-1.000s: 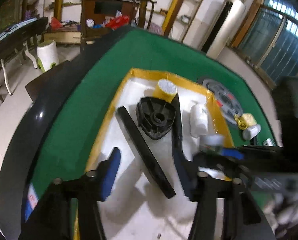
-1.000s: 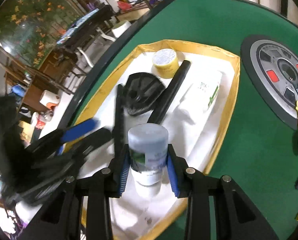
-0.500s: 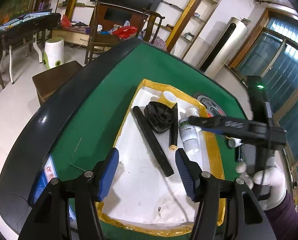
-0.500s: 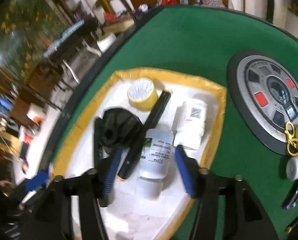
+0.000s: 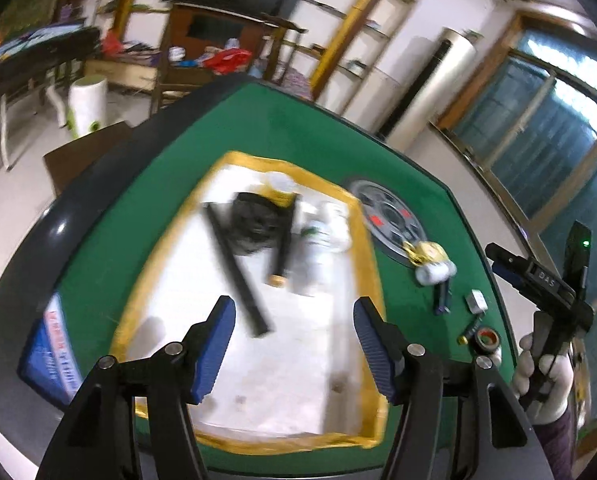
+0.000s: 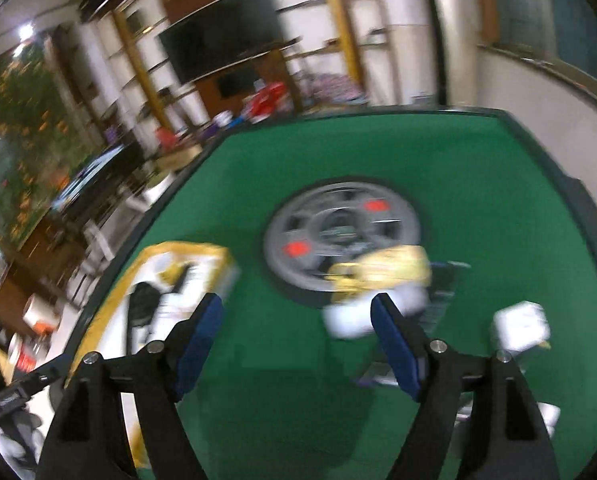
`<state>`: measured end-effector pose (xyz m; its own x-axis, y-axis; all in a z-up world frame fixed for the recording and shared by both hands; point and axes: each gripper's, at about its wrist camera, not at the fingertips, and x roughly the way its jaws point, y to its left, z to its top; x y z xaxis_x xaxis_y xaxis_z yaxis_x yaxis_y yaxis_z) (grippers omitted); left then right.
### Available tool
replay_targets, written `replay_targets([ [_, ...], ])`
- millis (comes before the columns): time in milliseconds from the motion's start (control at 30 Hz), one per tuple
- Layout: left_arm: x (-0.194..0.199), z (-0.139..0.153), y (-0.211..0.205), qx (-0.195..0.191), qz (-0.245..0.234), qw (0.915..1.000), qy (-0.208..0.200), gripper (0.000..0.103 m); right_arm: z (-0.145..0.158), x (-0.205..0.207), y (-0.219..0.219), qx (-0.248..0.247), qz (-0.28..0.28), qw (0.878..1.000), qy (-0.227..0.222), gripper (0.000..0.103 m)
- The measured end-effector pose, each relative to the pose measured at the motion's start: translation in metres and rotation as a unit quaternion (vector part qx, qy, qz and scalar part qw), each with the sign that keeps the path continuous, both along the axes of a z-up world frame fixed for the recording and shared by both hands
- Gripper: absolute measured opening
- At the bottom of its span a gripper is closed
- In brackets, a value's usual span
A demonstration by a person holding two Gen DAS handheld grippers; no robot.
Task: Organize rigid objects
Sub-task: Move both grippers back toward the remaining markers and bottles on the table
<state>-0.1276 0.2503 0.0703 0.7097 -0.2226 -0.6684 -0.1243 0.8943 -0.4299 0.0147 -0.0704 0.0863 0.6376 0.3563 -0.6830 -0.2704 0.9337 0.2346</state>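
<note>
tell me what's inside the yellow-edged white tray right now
In the tray: a long black bar, a black lobed part, a black tube, white bottles and a yellow roll. Motion blur hides detail and anything beneath them.

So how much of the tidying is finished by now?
Done: the tray holds two black bars, a black knob, a yellow tape roll and white bottles. In hand: nothing. The right gripper has just been opening, jaws empty, now over the green table. Left: the yellow keychain, a white bottle, a small white box and a tape roll.
</note>
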Motion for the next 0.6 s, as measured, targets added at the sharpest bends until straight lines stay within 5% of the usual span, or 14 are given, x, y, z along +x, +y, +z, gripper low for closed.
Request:
replay_targets([
  [267,0.029,0.005,-0.096,0.035,-0.108,0.9934,0.015,0.069,-0.024,-0.003,-0.134,0.044,-0.132,0.990,-0.002,0.079],
  [600,0.100,-0.004,-0.201,0.148,-0.195,0.9693,0.022,0.069,-0.056,0.009,-0.215,0.101,-0.206,0.973,-0.017,0.079],
])
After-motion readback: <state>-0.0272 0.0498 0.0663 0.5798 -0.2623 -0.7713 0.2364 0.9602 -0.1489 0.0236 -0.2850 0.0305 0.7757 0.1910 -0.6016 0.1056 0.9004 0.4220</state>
